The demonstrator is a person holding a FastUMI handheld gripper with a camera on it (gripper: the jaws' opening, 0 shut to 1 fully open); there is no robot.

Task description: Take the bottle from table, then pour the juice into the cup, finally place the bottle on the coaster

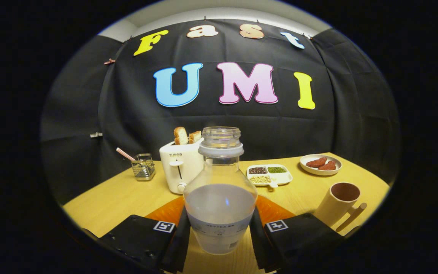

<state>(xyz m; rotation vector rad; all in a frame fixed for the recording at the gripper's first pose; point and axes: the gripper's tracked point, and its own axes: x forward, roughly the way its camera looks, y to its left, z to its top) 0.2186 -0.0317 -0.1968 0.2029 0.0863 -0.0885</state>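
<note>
gripping clear uncapped bottle (219,190) half full of pale juice, tool (219,236) fingers pressed on both sides

The gripper (219,236) shows as two broad, blocky housings, one on either side, each with rounded corners and a matte casing. On the inner top corner of each housing sits a small square tag: a white field carrying a black coded pattern. Small round screws or fastener holes are visible along the lower edge of the left housing. From each housing a flat, slab-like finger runs inward and forward; the left of the two fingers (181,238) appears as a narrow upright plate.
</note>
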